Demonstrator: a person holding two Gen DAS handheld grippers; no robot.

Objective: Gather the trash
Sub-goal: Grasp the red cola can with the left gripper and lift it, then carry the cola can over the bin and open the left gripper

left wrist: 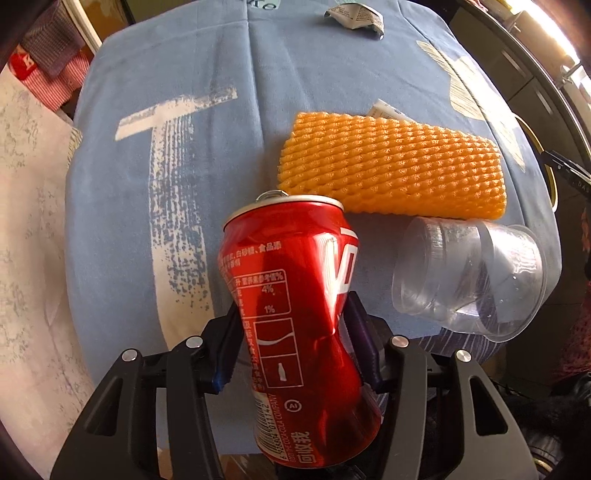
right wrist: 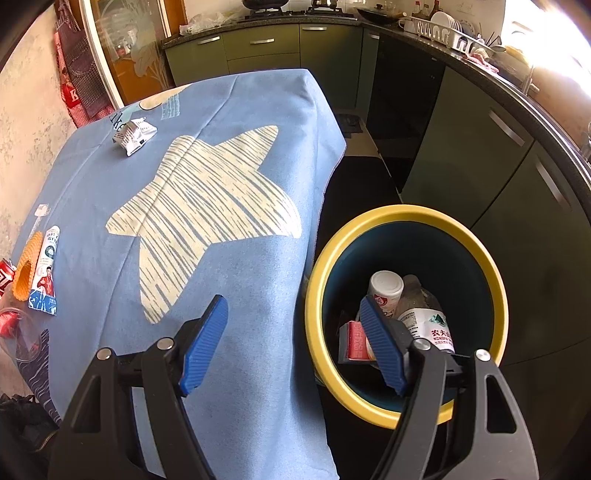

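Note:
My left gripper (left wrist: 291,343) is shut on a dented red cola can (left wrist: 295,314) and holds it above the blue tablecloth (left wrist: 184,92). Behind the can lie an orange foam net (left wrist: 391,166) and a clear plastic cup (left wrist: 469,277) on its side. A crumpled white wrapper (left wrist: 354,14) lies at the far end. My right gripper (right wrist: 295,347) is open and empty, over the table edge beside a yellow-rimmed bin (right wrist: 369,398) that holds a water bottle (right wrist: 424,317), a white bottle (right wrist: 384,288) and a red carton (right wrist: 356,339).
In the right wrist view the crumpled wrapper (right wrist: 133,134), a flat printed sachet (right wrist: 46,273) and the foam net (right wrist: 27,273) lie on the cloth (right wrist: 240,147). Dark green kitchen cabinets (right wrist: 480,166) stand to the right of the bin. A wall (left wrist: 29,221) is on the left.

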